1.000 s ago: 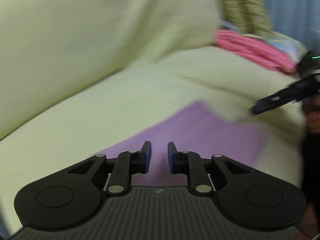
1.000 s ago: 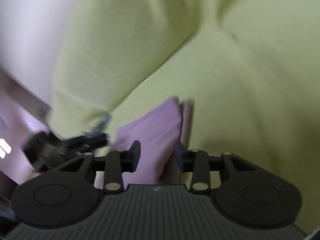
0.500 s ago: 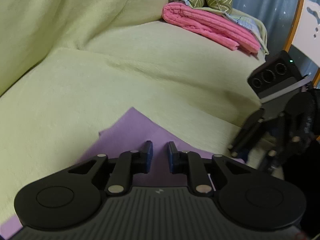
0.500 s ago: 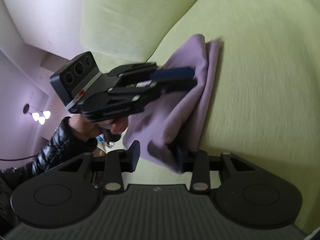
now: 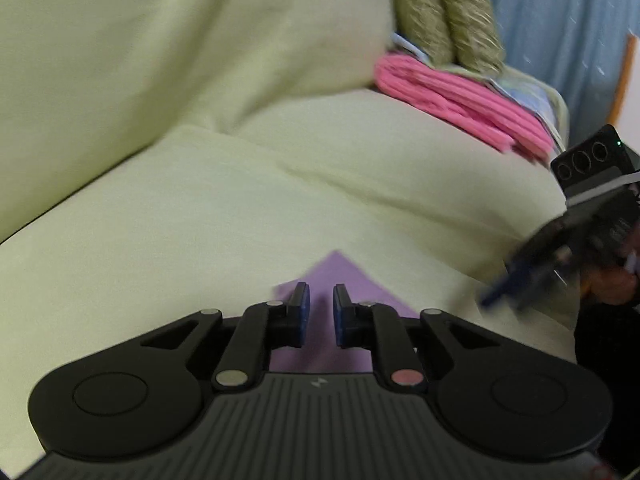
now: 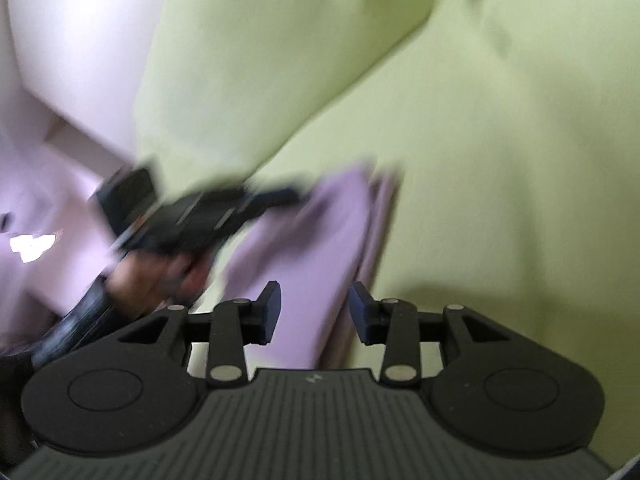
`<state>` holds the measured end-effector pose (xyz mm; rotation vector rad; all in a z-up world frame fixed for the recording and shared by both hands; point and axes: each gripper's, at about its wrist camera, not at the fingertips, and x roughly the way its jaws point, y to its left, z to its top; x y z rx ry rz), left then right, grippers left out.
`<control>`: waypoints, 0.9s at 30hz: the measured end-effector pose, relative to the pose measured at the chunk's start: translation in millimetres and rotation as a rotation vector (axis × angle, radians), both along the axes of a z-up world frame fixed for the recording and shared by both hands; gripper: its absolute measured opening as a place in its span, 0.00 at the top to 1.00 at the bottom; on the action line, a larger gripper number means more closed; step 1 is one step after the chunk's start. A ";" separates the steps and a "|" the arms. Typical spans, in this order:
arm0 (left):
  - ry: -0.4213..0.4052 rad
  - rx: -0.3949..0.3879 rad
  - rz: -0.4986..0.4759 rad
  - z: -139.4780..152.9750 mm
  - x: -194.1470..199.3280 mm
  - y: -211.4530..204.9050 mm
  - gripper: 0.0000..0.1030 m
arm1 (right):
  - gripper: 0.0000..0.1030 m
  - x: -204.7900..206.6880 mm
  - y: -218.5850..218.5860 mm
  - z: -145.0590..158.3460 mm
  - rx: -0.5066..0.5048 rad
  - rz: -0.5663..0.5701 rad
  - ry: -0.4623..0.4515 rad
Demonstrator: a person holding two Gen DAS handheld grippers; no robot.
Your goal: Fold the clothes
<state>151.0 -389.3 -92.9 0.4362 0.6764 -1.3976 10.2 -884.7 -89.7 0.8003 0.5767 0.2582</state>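
A folded purple cloth lies on the yellow-green sofa seat. My left gripper hovers over its corner, jaws slightly apart with nothing between them. In the right wrist view the same cloth lies in layered folds. My right gripper is open above its near end and does not grip it. The left gripper shows there, blurred, at the cloth's far left edge. The right gripper shows blurred at the right of the left wrist view.
A folded pink towel lies on the sofa's far end under olive patterned cushions. The sofa back rises behind the seat. A blue curtain and a wooden chair edge stand beyond.
Both grippers have shifted over the cloth. The left view has pulled back so less purple shows. The right gripper has moved nearer the cloth. Both views are motion-blurred.
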 end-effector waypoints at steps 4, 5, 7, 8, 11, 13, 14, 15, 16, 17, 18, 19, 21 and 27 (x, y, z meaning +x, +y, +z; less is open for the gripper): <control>-0.032 0.034 0.036 -6.9 14.7 18.8 0.83 | 0.66 36.9 6.8 5.5 -0.140 -0.050 -0.041; -0.038 0.039 0.043 -8.8 17.5 22.7 0.83 | 0.66 47.6 10.0 4.6 -0.168 -0.046 -0.035; -0.040 0.040 0.052 -12.2 23.9 30.8 0.83 | 0.66 65.8 12.0 4.6 -0.201 -0.019 -0.022; -0.031 0.035 0.057 -13.6 26.9 34.4 0.83 | 0.67 72.0 14.8 3.7 -0.211 -0.003 -0.012; -0.016 0.023 0.068 -18.8 33.9 42.2 0.83 | 0.89 77.1 20.6 1.0 -0.217 0.020 -0.004; -0.028 0.016 0.078 -21.2 35.5 45.8 0.83 | 0.94 80.5 17.0 4.3 -0.184 0.014 -0.037; -0.036 0.005 0.083 -21.7 35.7 47.6 0.83 | 0.95 77.7 15.7 5.3 -0.177 0.001 -0.049; -0.040 -0.004 0.091 -22.1 35.2 48.7 0.83 | 0.96 74.1 14.5 6.2 -0.172 -0.015 -0.061; -0.041 -0.004 0.095 -24.0 35.4 48.7 0.83 | 0.96 70.5 13.3 7.1 -0.166 -0.030 -0.072; -0.042 -0.003 0.098 -26.2 35.8 48.4 0.83 | 0.96 68.0 11.4 3.5 -0.177 -0.042 -0.054; -0.046 0.006 0.098 -28.8 36.1 47.7 0.82 | 0.96 68.0 11.6 -2.1 -0.184 -0.051 -0.028; -0.054 0.017 0.100 -31.8 36.0 46.2 0.82 | 0.96 68.5 12.3 -7.9 -0.189 -0.060 -0.002; -0.059 0.010 0.109 -31.7 35.1 46.6 0.82 | 0.97 61.0 10.8 -9.9 -0.143 -0.089 -0.011; -0.112 0.039 0.174 -33.3 44.1 66.8 0.77 | 0.93 63.2 14.3 -13.7 -0.160 -0.094 0.029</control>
